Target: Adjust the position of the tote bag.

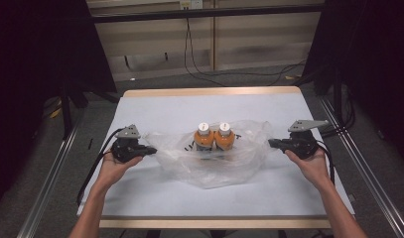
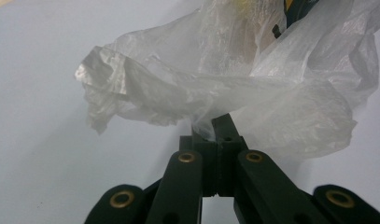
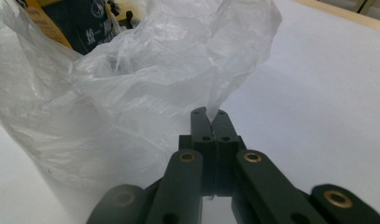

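Observation:
A clear plastic bag (image 1: 209, 158) lies spread in the middle of the white table (image 1: 189, 106), with two orange bottles (image 1: 214, 138) with white caps standing upright inside it. My left gripper (image 1: 152, 150) is at the bag's left edge, shut on a fold of the film. In the left gripper view the jaws meet with the plastic bag (image 2: 215, 88) pinched between them. My right gripper (image 1: 271, 144) holds the bag's right edge. The right gripper view shows the jaws shut on a thin corner of the plastic bag (image 3: 178, 79).
Dark curtains hang at both sides. Black cables (image 1: 224, 74) run across the floor behind the table. Metal rails (image 1: 50, 173) flank the table left and right. Bare white table surface lies in front of and behind the bag.

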Motion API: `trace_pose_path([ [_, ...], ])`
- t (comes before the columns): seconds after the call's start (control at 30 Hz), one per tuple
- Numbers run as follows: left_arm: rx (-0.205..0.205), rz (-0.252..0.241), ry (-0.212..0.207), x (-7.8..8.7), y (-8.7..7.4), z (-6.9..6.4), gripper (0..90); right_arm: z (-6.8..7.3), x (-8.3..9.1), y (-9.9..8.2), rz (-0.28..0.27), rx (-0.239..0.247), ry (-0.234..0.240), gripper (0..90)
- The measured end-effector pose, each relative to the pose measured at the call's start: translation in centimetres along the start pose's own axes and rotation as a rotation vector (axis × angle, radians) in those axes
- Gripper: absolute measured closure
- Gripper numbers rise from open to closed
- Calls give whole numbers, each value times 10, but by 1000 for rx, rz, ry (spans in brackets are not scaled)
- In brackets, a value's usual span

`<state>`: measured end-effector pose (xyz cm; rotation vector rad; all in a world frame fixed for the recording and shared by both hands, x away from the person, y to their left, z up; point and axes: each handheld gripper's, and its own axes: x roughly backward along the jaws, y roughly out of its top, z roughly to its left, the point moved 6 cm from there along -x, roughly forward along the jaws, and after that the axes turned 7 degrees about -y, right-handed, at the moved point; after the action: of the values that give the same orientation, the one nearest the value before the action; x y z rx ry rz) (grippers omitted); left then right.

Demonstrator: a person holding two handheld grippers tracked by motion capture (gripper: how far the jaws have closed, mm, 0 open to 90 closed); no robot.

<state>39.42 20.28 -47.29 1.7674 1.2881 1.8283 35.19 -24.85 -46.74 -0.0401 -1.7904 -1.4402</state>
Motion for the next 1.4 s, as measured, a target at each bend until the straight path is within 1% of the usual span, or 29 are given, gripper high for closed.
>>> trace_pose_path([
  [0.1, -7, 30, -1, -4, -2, 0, 900, -2, -4, -5, 15, 5, -21, 900],
  [0.17, 2, 16, -10, -6, -2, -1, 900, -3, -6, -7, 23, -3, -26, 900],
  [0.2, -5, 34, 0, -5, -3, 0, 900, -3, -8, -9, 35, 3, -24, 900],
  [0.27, 0, 42, -7, -8, -6, 2, 900, -2, -12, -13, 46, -1, -17, 900],
  [0.33, 16, 55, -12, -11, -11, 3, 900, -1, -16, -17, 67, 11, -12, 900],
  [0.37, 29, 49, -23, -14, -13, 4, 900, 0, -17, -19, 78, 6, -8, 900],
  [0.4, 42, 50, -34, -16, -14, 4, 900, 0, -19, -20, 82, 15, -11, 900],
  [0.43, 33, 65, -27, -17, -15, 4, 900, -1, -19, -21, 88, 23, -17, 900],
  [0.47, 28, 69, -27, -18, -16, 4, 900, -1, -19, -21, 85, 11, -11, 900],
  [0.5, 30, 70, -27, -20, -16, 4, 900, -2, -20, -22, 85, 0, -6, 900],
  [0.57, 31, 81, -25, -24, -19, 5, 900, -2, -23, -26, 100, 0, 3, 900],
  [0.63, 30, 109, -23, -27, -22, 4, 900, -1, -28, -31, 121, 4, 4, 900],
  [0.67, 17, 123, -18, -28, -23, 4, 900, 0, -30, -33, 135, 9, 5, 900],
  [0.7, 6, 142, 0, -31, -25, 4, 900, 1, -32, -35, 142, 11, 1, 900],
  [0.73, -2, 168, -1, -33, -27, 4, 900, 2, -34, -36, 147, 14, 5, 900],
  [0.77, 8, 178, -5, -35, -29, 4, 900, 3, -36, -38, 153, 20, 2, 900],
  [0.87, 14, 165, -7, -34, -29, 6, 897, 6, -40, -41, 167, 27, -1, 900],
  [0.93, 21, 165, -9, -34, -30, 6, 881, 5, -40, -41, 159, 24, 6, 891],
  [0.97, 30, 150, -9, -32, -30, 8, 847, 5, -39, -41, 165, 19, 4, 858],
  [1.0, 32, 133, -22, -31, -30, 8, 810, 4, -38, -41, 159, 23, -5, 818],
  [1.03, 33, 125, -30, -29, -30, 8, 786, 3, -37, -40, 149, 10, 3, 776],
  [1.07, 28, 115, -21, -26, -30, 9, 760, 1, -35, -38, 133, -3, -4, 732],
  [1.17, 59, 64, 4, -15, -26, 14, 621, -5, -26, -31, 72, -66, 3, 604],
  [1.2, 59, 64, 4, -15, -26, 14, 585, -7, -23, -29, 58, -72, 0, 573],
  [1.23, 81, 13, 9, -8, -22, 15, 536, -8, -20, -27, 41, -75, 0, 541],
  [1.27, 84, 8, 27, -4, -21, 16, 495, -10, -17, -25, 30, -81, -8, 502],
  [1.3, 92, -16, 31, 0, -19, 16, 457, -11, -14, -23, 17, -85, -17, 461],
  [1.37, 99, -33, 53, 8, -17, 15, 354, -13, -7, -18, -15, -96, -24, 419],
  [1.4, 95, -31, 71, 12, -17, 15, 317, -14, -4, -15, -30, -95, -30, 385],
])
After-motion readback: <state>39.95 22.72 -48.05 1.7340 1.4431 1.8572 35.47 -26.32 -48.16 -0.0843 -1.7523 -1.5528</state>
